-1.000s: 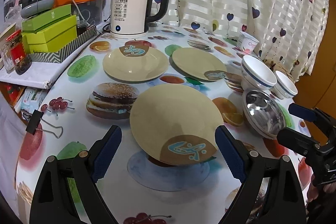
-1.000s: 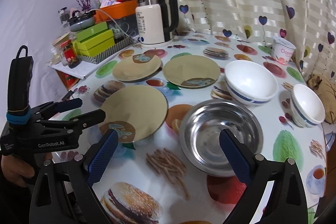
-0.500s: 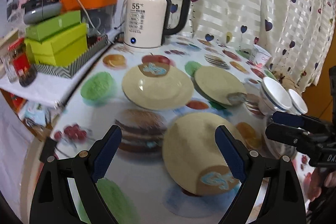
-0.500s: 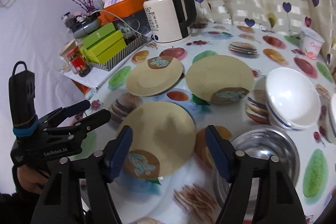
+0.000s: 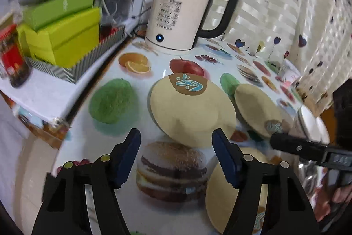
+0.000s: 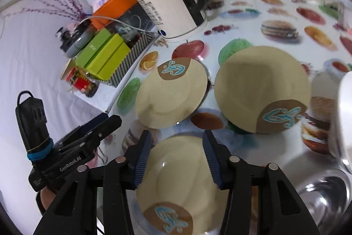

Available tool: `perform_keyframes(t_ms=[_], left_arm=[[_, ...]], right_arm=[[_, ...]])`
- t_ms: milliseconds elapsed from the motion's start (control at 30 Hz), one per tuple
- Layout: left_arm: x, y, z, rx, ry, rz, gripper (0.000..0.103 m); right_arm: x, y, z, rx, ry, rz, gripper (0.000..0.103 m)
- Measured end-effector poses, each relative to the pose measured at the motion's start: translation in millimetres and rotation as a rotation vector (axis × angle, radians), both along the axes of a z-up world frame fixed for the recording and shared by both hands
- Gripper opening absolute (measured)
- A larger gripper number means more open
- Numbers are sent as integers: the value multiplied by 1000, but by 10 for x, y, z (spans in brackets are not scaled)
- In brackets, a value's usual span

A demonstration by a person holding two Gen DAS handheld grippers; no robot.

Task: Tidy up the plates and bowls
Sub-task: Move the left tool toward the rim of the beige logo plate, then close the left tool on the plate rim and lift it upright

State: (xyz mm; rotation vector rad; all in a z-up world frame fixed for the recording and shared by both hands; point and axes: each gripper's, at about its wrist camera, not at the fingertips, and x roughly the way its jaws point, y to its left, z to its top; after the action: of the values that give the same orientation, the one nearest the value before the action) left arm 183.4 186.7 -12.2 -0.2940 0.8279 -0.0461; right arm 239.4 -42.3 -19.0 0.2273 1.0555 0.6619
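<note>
Three tan plates with a brown patch lie on the fruit-print table. In the left wrist view the far-left plate [image 5: 189, 111] lies just ahead of my open, empty left gripper [image 5: 176, 147]; a second plate [image 5: 257, 111] is to its right, and the near plate [image 5: 237, 195] is at lower right. In the right wrist view my open, empty right gripper [image 6: 176, 153] hovers over the near plate [image 6: 182, 184], with the other plates [image 6: 171, 91] [image 6: 261, 87] beyond. A steel bowl [image 6: 323, 197] and a white bowl [image 6: 345, 116] sit at right. The left gripper [image 6: 88, 133] shows at left.
A white electric kettle [image 5: 182, 17] stands at the back of the table. Green boxes [image 5: 61, 36] in a striped tray and a red jar [image 5: 11, 58] sit on a side shelf at left. A heart-print curtain [image 5: 297, 3] hangs behind.
Both grippers have moved forward and left over the table. The left one now faces the far-left plate instead of the near one; the right one moved from the steel bowl to the near plate.
</note>
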Motion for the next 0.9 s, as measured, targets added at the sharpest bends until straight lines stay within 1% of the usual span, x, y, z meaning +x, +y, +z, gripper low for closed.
perform_keyframes(t_ms=[67, 133, 267, 400, 567, 667, 900], left_arm=[[98, 88, -55, -28, 15, 12, 57], [208, 178, -129, -67, 40, 16, 56], [377, 271, -242, -118, 74, 16, 54], [499, 335, -313, -124, 97, 24, 53], [594, 384, -371, -131, 110, 10, 53], [659, 405, -405, -133, 124, 3, 47], [756, 372, -446, -124, 134, -22, 44]], right_arm=[[104, 26, -67, 22, 36, -13, 40], [220, 45, -143, 46, 78, -35, 36], [368, 109, -235, 57, 121, -58, 35], [441, 183, -269, 40, 128, -67, 35], [530, 208, -348, 7, 140, -86, 35], [579, 223, -408, 2, 151, -91, 33], [682, 265, -485, -6, 159, -100, 33]])
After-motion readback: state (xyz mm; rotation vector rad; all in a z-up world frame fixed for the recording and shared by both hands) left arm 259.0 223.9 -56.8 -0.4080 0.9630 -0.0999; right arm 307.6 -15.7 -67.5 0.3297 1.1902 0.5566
